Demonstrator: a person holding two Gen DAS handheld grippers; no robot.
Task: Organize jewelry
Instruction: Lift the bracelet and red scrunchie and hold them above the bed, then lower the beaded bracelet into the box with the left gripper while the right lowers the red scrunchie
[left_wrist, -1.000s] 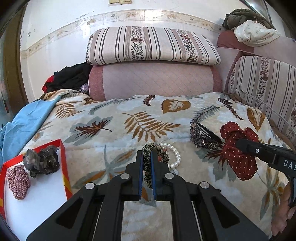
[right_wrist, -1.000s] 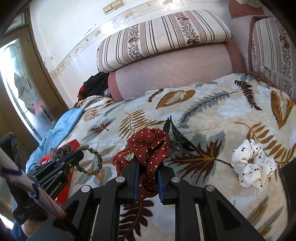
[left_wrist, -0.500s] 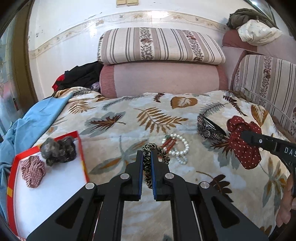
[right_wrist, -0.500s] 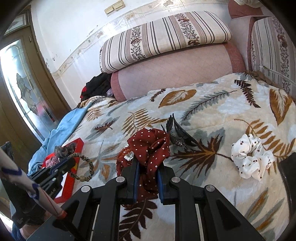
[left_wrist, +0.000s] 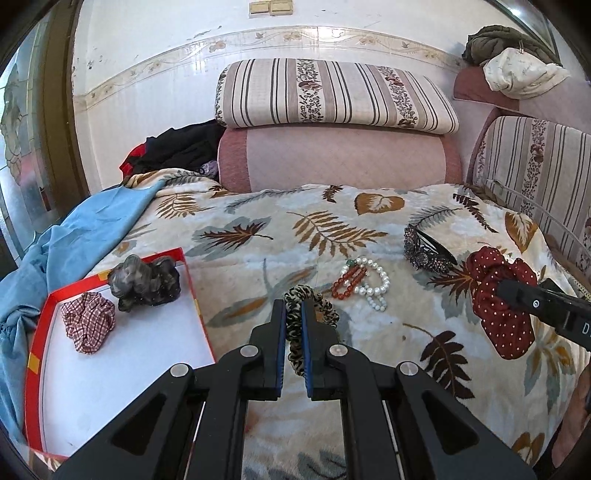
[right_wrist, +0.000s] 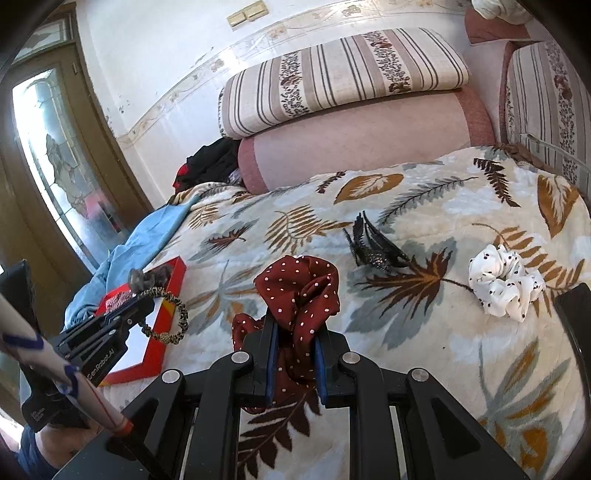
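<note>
- Two grippers are each pinching a scrunchie above a bed covered with a cream leaf-print blanket (left_wrist: 258, 266).
- Left gripper (left_wrist: 293, 314) has its jaws pressed onto a leopard-print fabric scrunchie (left_wrist: 308, 299), held above the blanket just right of a shallow red-rimmed box lid with a white floor (left_wrist: 192, 291).
- Inside that lid lie a red-and-white checked scrunchie (left_wrist: 88, 320) and a dark grey marbled scrunchie (left_wrist: 144, 281), touching each other near its far edge.
- Right gripper (right_wrist: 295, 325) clamps a dark red scrunchie with white dots (right_wrist: 299, 284), which bunches up above the jaws.
- On the blanket lie a white pearl bead bracelet (left_wrist: 376, 286) touching a red bead bracelet (left_wrist: 345, 282), with a black jewelled hair claw (left_wrist: 424, 251) near them.
- A white scrunchie with black dots (right_wrist: 504, 282) lies on the blanket, to the right of the claw and apart from it in the right wrist view.
</note>
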